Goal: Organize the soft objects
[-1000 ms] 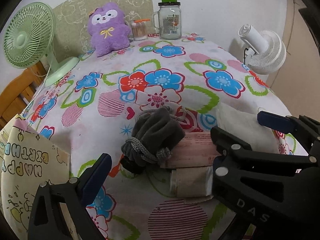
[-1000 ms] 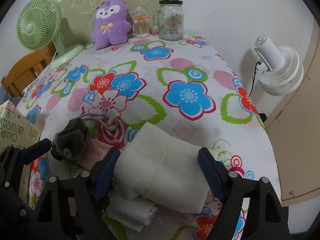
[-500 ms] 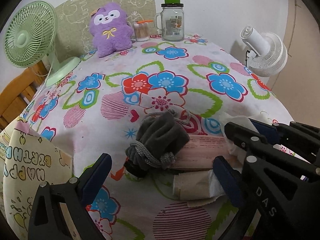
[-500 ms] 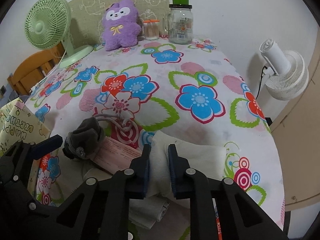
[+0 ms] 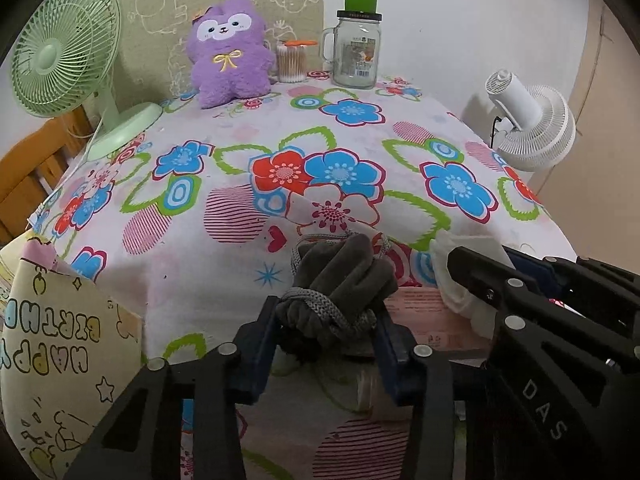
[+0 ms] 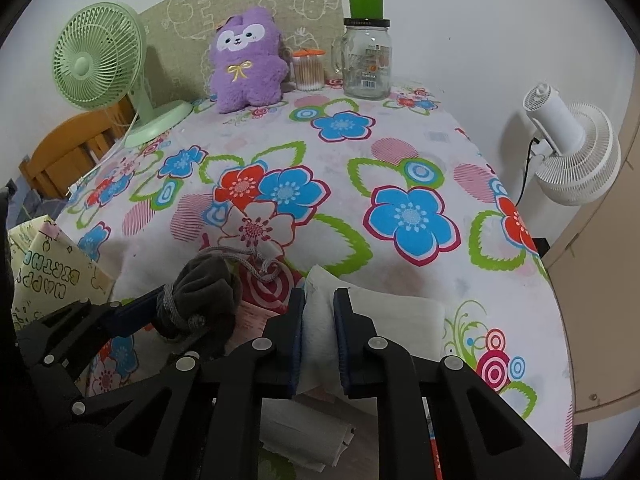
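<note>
At the table's left edge, a yellow birthday gift bag (image 5: 48,344) stands open beside the flowered tablecloth (image 5: 224,264). The left gripper (image 5: 326,334), which stood wide a second ago, is closing its blue pads around the neck of a grey drawstring pouch (image 5: 340,280) lying near the front edge; the pads appear to touch the bundled cloth. Just right of it, over a pink packet (image 5: 420,312), the right gripper (image 6: 319,334), also wide a second ago, now pinches a folded white cloth (image 6: 400,312) between narrow jaws. With both soft items taken up at once, the sorting looks ready to move from grasping to lifting, perhaps toward the bag. A purple plush toy (image 6: 246,60) waits untouched at the far end.
</note>
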A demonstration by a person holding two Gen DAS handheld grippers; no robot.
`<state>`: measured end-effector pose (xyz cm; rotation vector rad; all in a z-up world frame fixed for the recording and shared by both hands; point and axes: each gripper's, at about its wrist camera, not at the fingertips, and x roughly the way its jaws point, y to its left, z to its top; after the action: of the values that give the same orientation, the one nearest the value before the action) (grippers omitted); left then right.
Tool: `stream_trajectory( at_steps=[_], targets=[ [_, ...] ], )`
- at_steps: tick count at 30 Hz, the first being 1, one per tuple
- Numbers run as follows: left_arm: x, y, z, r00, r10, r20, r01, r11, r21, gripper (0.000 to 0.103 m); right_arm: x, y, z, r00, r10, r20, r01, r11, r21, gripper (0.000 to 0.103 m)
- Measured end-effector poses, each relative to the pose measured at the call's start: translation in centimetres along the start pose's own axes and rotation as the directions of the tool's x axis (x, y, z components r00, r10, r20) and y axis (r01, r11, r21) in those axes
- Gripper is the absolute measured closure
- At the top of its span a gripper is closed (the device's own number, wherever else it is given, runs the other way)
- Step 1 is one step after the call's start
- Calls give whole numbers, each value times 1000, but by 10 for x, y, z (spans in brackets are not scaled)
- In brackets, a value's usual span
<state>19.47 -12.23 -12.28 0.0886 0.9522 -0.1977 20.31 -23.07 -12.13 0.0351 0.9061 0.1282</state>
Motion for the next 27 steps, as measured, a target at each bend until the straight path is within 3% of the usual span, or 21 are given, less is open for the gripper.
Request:
stream_trajectory(
  at_steps=[27],
  targets=[
    [-58, -12, -34, 998, 5, 58, -8, 999, 47, 61, -49, 20, -32, 999, -7, 52, 8, 1000, -18, 86]
  ],
)
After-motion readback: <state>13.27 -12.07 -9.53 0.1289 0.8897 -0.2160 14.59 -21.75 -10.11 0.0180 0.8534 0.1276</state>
